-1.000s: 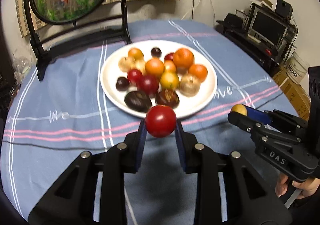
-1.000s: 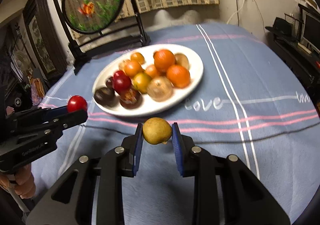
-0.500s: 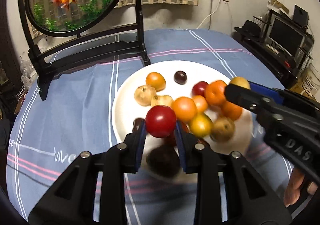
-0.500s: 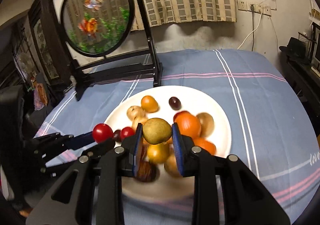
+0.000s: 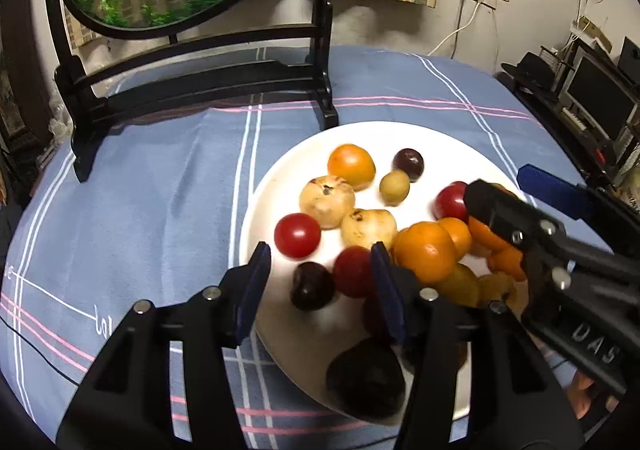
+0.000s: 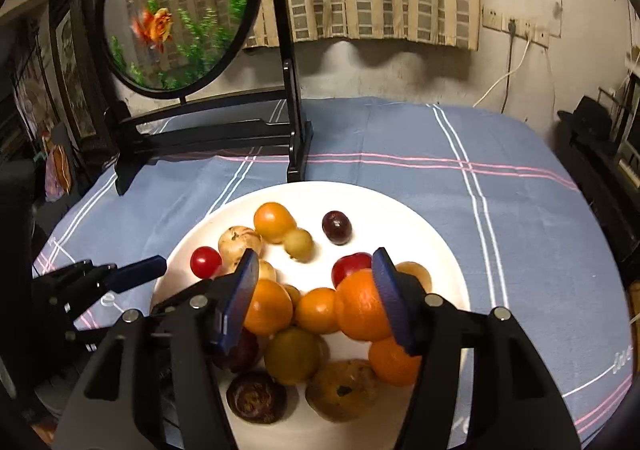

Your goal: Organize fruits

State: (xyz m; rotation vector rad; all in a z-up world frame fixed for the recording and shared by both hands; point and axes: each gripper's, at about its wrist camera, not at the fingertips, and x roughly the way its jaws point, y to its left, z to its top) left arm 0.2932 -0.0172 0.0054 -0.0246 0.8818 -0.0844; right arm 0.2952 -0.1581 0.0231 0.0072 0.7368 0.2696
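Frankly, much of the plate (image 5: 276,185) is blocked by my own tools: in the left wrist view the dark fruit (image 5: 366,380) at the near rim is blurred, and the right gripper's black body covers the oranges on that side. My left gripper (image 5: 320,290) is spread wide with nothing between its blue pads — the glossy red tomato (image 5: 297,235) lies on the white plate just beyond them, beside two pale, speckled round fruits. My right gripper (image 6: 316,296) is spread too, hanging over the heap of smooth oranges; the small yellow-green fruit (image 6: 298,244) sits on the plate touching the far orange (image 6: 274,221), near a dark purple grape-like one (image 6: 337,226). The glossy white plate is round, its near edge cut off under my fingers. It rests on a blue cloth (image 6: 500,189) with white and pink stripes, and behind it stands a black stand holding a round goldfish panel (image 6: 176,13), slightly smeared.
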